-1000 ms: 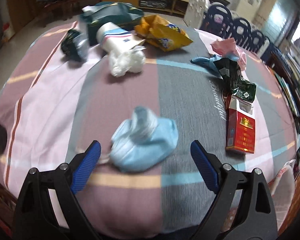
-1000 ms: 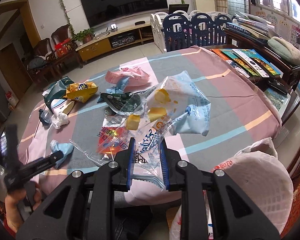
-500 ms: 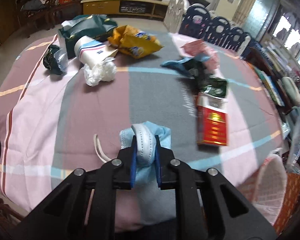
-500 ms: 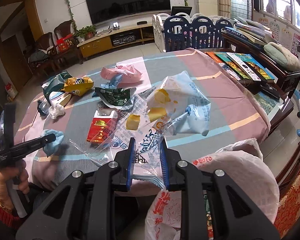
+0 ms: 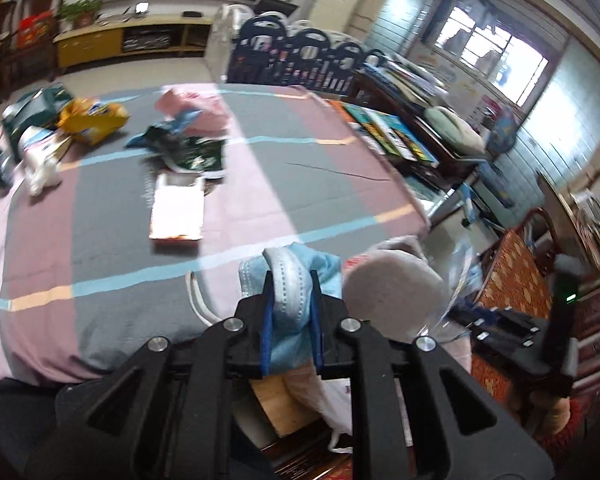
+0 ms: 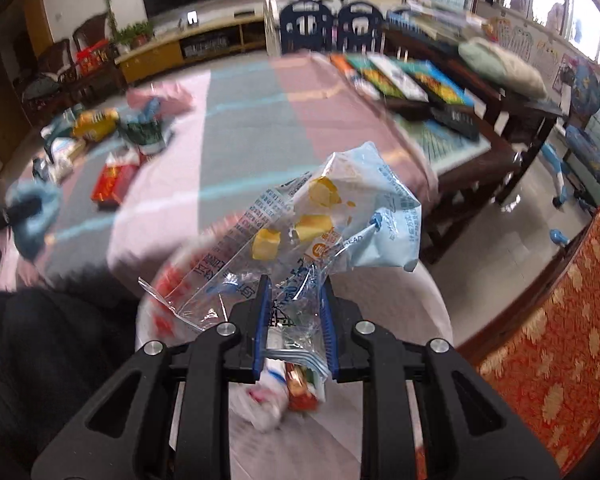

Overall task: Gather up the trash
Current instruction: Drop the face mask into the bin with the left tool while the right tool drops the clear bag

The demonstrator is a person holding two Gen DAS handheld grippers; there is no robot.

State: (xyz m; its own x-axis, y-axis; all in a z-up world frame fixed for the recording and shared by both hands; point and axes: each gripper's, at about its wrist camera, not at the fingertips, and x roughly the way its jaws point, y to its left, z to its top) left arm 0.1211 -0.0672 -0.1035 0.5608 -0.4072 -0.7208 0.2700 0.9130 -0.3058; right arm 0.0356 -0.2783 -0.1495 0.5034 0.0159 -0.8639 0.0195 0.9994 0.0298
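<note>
My left gripper point(image 5: 290, 276) is shut on a crumpled blue face mask point(image 5: 300, 268) and holds it past the table's near right edge, beside a white trash bag point(image 5: 396, 292). The mask also shows in the right wrist view point(image 6: 32, 216). My right gripper point(image 6: 294, 284) is shut on a clear plastic bread bag point(image 6: 320, 224) with yellow crumbs, held above the open white trash bag point(image 6: 428, 304), which holds wrappers point(image 6: 296, 384). Other trash lies on the striped tablecloth point(image 5: 280, 176): a red cigarette box point(image 5: 177, 210), a dark green wrapper point(image 5: 196, 156), a yellow snack bag point(image 5: 92, 120), a pink bag point(image 5: 192, 108).
A white tissue point(image 5: 40, 172) and a teal bag point(image 5: 32, 104) lie at the table's far left. A dark side table with books point(image 6: 420, 84) stands to the right. A red patterned chair point(image 6: 560, 340) is close on the right. A playpen fence point(image 5: 300, 60) stands beyond the table.
My left gripper closed on the blue mask, lifted it and swung right toward the trash bag. My right gripper carried the bread bag off the table to above the trash bag.
</note>
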